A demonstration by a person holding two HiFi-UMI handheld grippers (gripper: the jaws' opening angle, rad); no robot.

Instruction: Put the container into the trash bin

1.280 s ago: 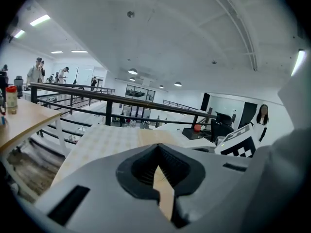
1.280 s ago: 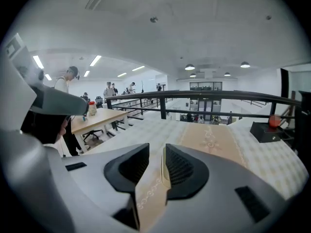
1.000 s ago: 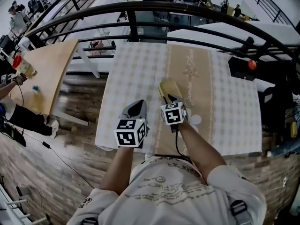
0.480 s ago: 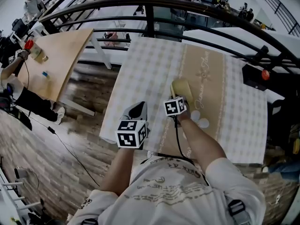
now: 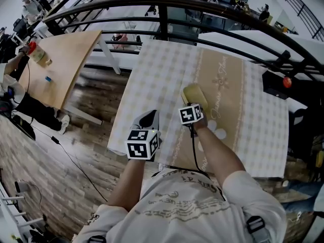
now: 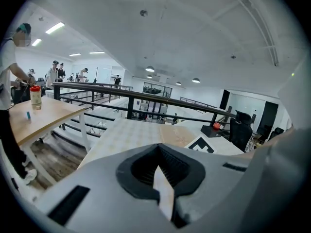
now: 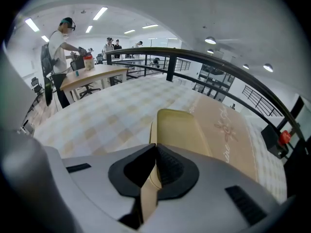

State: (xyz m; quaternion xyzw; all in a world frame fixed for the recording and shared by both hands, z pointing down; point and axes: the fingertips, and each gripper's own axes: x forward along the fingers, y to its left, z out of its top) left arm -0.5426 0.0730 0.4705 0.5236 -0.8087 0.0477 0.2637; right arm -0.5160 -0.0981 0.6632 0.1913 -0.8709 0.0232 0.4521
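Container (image 5: 194, 92), on or just above table (image 5: 152, 70) (can't tell which), has near rim pinched in R gripper (image 5: 192, 104); L gripper (image 5: 148, 117), jaws closed & empty, hangs nr table's front edge.

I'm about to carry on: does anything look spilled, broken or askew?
Nothing stands out. The right gripper pinches the container by its edge, and the tablecloth lies flat with no spill on it.

Container (image 5: 194, 91) near end hidden behind rt hand-held gripper (image 5: 193, 104), head view.
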